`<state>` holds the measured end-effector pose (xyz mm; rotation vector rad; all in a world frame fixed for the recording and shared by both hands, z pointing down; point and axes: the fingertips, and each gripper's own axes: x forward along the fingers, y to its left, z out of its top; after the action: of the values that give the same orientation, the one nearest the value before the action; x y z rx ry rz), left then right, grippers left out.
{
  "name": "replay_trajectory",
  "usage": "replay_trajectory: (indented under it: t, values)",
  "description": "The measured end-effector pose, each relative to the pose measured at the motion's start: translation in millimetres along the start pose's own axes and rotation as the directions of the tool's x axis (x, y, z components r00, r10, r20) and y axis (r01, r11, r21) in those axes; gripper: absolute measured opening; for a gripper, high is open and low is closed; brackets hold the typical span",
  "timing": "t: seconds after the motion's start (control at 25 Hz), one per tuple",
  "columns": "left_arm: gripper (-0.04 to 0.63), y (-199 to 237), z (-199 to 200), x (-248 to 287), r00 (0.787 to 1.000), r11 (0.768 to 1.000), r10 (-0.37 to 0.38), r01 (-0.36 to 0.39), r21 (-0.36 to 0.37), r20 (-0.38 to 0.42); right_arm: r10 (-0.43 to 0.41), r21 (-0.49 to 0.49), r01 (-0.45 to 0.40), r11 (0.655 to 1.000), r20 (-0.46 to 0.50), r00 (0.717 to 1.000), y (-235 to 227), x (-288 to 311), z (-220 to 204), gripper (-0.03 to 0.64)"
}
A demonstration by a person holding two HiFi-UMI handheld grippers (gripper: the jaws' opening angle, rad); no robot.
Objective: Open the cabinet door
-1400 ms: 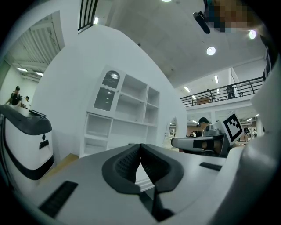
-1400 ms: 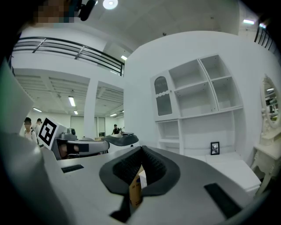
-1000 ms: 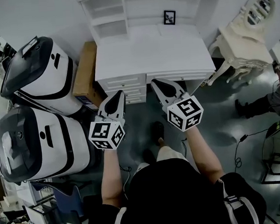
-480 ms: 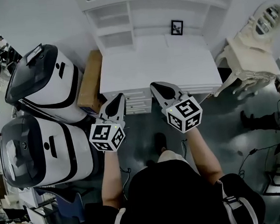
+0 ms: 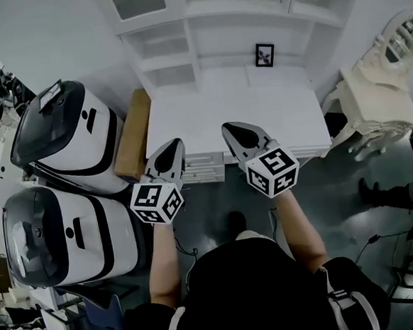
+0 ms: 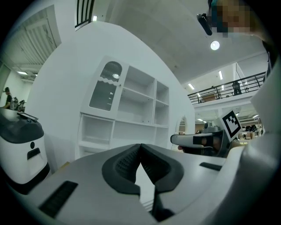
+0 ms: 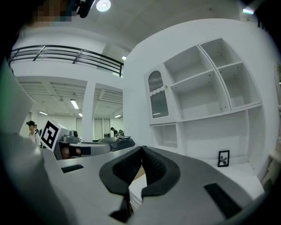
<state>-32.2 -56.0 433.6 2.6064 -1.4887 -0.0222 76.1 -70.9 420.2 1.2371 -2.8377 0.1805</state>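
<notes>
A white desk [image 5: 238,119] with a shelf unit stands against the wall ahead. The unit's upper left cabinet door [image 5: 137,1] has a glass pane; it is closed in the left gripper view [image 6: 105,90] and the right gripper view [image 7: 158,99]. My left gripper [image 5: 175,145] hovers over the desk's front edge with its pads [image 6: 127,160] meeting at the tips and nothing between them. My right gripper [image 5: 230,129] is beside it, a little farther over the desk, its pads [image 7: 158,165] together too. Both point level at the shelves, well short of the door.
Two large white-and-black machines [image 5: 65,133] [image 5: 61,222] stand to the left, with a brown cardboard box [image 5: 134,131] between them and the desk. A small framed picture [image 5: 264,54] sits at the back of the desk. An ornate white vanity [image 5: 375,87] stands to the right. Cables lie on the floor.
The person has stepped toward the desk. Both grippers moved forward, from over the floor by the drawers to over the desk's front edge. The upper cabinet doors have come into the head view.
</notes>
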Motion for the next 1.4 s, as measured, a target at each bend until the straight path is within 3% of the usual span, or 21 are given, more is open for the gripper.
replay_trajectory:
  t: [0.56, 0.92, 1.16, 1.4]
  values:
    - [0.020, 1, 34, 114, 0.999, 0.999, 0.031, -0.033, 0.035, 0.044, 0.042, -0.017, -0.042, 0.999, 0.036, 0.998, -113, 36, 33, 0.017]
    - [0.020, 36, 82, 143, 0.993, 0.997, 0.051, -0.058, 0.059, 0.106, 0.075, -0.049, -0.071, 0.996, 0.068, 0.995, -125, 85, 71, 0.017]
    - [0.020, 62, 126, 165, 0.987, 0.995, 0.007, -0.023, 0.096, 0.163, 0.075, -0.073, -0.067, 0.995, 0.113, 0.991, -125, 119, 109, 0.017]
    - [0.021, 98, 161, 188, 0.977, 0.992, -0.052, 0.027, 0.123, 0.208, 0.021, -0.106, -0.006, 0.994, 0.144, 0.989, -130, 158, 143, 0.017]
